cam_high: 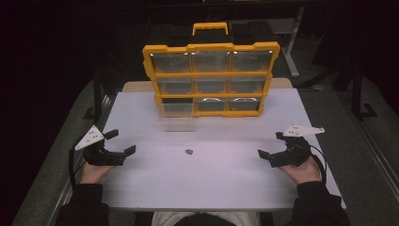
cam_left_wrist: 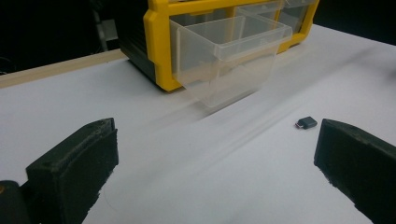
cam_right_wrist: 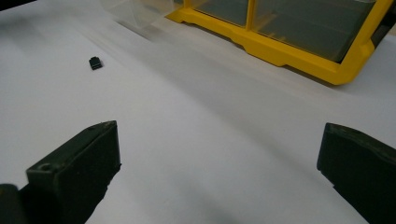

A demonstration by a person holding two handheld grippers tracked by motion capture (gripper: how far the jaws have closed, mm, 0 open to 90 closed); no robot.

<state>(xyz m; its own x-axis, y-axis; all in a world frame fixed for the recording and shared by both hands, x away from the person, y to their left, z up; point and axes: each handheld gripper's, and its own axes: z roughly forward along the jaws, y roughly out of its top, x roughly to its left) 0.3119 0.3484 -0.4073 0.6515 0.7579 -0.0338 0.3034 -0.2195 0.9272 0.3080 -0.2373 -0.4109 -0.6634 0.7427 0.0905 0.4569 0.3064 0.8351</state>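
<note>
Jaws on both the left gripper (cam_high: 120,142) and right gripper (cam_high: 270,145) gape wide, empty. Small dark plug-like piece (cam_high: 188,152) lies mid white counter (cam_high: 211,183), near the pulled-out clear plastic drawer (cam_high: 176,115) of the yellow-framed organiser (cam_high: 211,47). Judging so, straddle it squarely, pinch low.

The person's left hand (cam_high: 94,172) holds the left tool (cam_high: 123,142) low over the worktop (cam_high: 211,183) at its left side, jaws spread wide with nothing between them. The right hand (cam_high: 301,170) holds the right tool (cam_high: 269,145) at the right side — jaws likewise wide apart and empty. Both tools point inward toward each other, well apart, dark sleeves (cam_high: 84,202) entering from below.
</note>
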